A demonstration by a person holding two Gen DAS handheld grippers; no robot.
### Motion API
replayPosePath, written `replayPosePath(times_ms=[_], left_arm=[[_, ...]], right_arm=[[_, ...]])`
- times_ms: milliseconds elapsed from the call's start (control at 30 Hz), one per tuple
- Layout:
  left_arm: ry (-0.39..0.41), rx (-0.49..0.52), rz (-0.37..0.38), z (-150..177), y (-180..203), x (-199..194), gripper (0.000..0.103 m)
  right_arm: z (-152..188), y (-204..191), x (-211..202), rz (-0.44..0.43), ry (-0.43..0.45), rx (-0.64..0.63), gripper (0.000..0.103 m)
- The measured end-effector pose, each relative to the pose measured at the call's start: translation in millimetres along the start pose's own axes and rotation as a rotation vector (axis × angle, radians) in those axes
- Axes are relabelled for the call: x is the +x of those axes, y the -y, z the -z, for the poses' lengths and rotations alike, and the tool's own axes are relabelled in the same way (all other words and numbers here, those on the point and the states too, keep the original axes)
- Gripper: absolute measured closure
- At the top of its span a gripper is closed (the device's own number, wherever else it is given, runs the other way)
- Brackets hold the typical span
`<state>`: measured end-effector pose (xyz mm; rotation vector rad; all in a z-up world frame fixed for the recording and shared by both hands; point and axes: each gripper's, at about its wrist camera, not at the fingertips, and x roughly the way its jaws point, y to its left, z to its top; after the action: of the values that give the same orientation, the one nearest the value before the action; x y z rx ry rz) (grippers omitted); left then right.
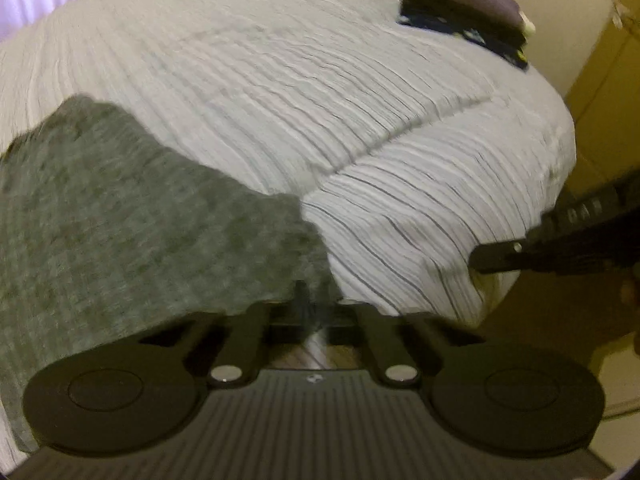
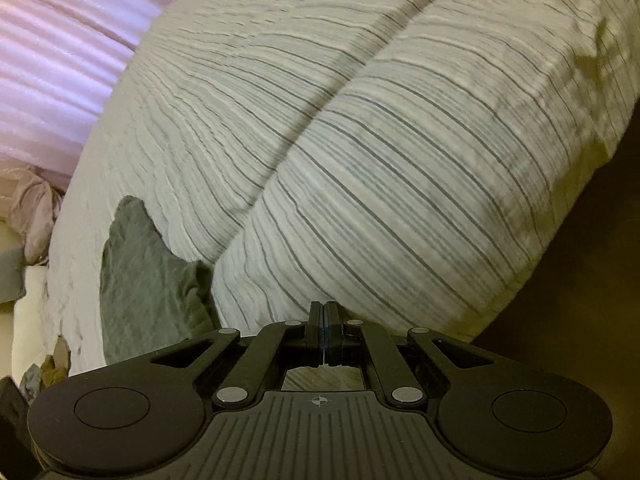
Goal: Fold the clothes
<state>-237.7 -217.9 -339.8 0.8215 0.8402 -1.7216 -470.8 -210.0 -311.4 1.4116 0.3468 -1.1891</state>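
Both our jaws are pinched shut, the left gripper (image 1: 308,300) gripping the grey knit garment (image 1: 120,208), right gripper (image 2: 323,316) empty above the bed (image 2: 360,140); we'd keep edges aligned.

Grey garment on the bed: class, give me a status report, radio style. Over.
Left gripper shut on grey garment. Right gripper shut, holding nothing. Garment draped over bed edge. Folded pile far corner, clear.

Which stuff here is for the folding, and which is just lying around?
For the folding:
green cloth, pinched in the left tool
right tool, shut, nothing seen in it
striped bed cover, the place to fold on

Just lying around:
dark pile at the far bed corner
pink curtain
pink bundle beside the bed
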Motion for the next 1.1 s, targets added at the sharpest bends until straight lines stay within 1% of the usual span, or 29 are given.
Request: replayPosePath(times_ms=[33, 67, 100, 167, 200, 233, 267, 300, 333, 467, 567, 600, 633, 700, 767, 867, 933, 967, 1000, 1067, 1100], left_arm=[[0.006, -0.047, 0.027, -1, -11, -4, 0.103], [0.015, -0.084, 0.038, -1, -22, -8, 0.103], [0.025, -0.121, 0.05, -1, -33, -13, 0.103], [0.034, -0.182, 0.067, 1, -50, -23, 0.103], [0.033, -0.207, 0.071, 1, -58, -26, 0.103], [0.032, -0.228, 0.077, 0, -63, -28, 0.103], [0.036, -0.243, 0.08, -1, -67, -29, 0.103], [0.04, -0.258, 0.084, -2, -71, -30, 0.103], [0.044, -0.271, 0.088, -3, -75, -31, 0.103], [0.056, -0.284, 0.106, -4, -76, -32, 0.103], [0.057, -0.294, 0.124, -3, -74, -31, 0.103], [0.058, -0.294, 0.131, -3, -72, -31, 0.103], [0.059, -0.295, 0.139, -4, -71, -30, 0.103], [0.06, -0.288, 0.161, -5, -65, -28, 0.103], [0.051, -0.27, 0.188, -5, -57, -23, 0.103], [0.02, -0.257, 0.203, -2, -47, -12, 0.103], [0.012, -0.26, 0.203, 1, -44, -7, 0.103], [0.014, -0.265, 0.202, 2, -44, -7, 0.103], [0.021, -0.273, 0.202, 2, -45, -8, 0.103], [0.04, -0.298, 0.196, 3, -48, -11, 0.103], [0.053, -0.313, 0.191, 3, -51, -14, 0.103]], right_arm=[[-1, -1, 0, -0.016, 0.006, -0.005, 0.084], [-1, -3, 0, -0.044, 0.011, -0.005, 0.068], [-1, -6, 1, -0.074, 0.016, -0.003, 0.039], [-2, -12, 1, -0.135, 0.026, 0.0, 0.038], [-3, -16, 5, -0.157, 0.008, -0.006, 0.038], [-4, -19, 11, -0.177, -0.017, -0.014, 0.04], [-4, -23, 18, -0.199, -0.038, -0.024, 0.048], [-3, -25, 27, -0.217, -0.066, -0.032, 0.064], [-3, -28, 37, -0.233, -0.096, -0.038, 0.065], [0, -36, 62, -0.28, -0.154, -0.071, 0.065], [-1, -37, 65, -0.283, -0.177, -0.048, 0.065], [-1, -37, 66, -0.283, -0.185, -0.039, 0.09], [-1, -38, 67, -0.283, -0.192, -0.03, 0.102], [-2, -38, 69, -0.283, -0.207, -0.013, 0.102], [-3, -29, 59, -0.259, -0.198, 0.063, 0.102], [-6, -18, 55, -0.15, -0.189, 0.04, 0.102], [-10, -17, 52, -0.168, -0.196, 0.014, 0.101], [-13, -20, 48, -0.176, -0.18, -0.019, 0.099], [-16, -24, 45, -0.182, -0.157, -0.057, 0.096], [-22, -33, 41, -0.196, -0.115, -0.128, 0.086], [-25, -37, 45, -0.207, -0.11, -0.147, 0.067]])
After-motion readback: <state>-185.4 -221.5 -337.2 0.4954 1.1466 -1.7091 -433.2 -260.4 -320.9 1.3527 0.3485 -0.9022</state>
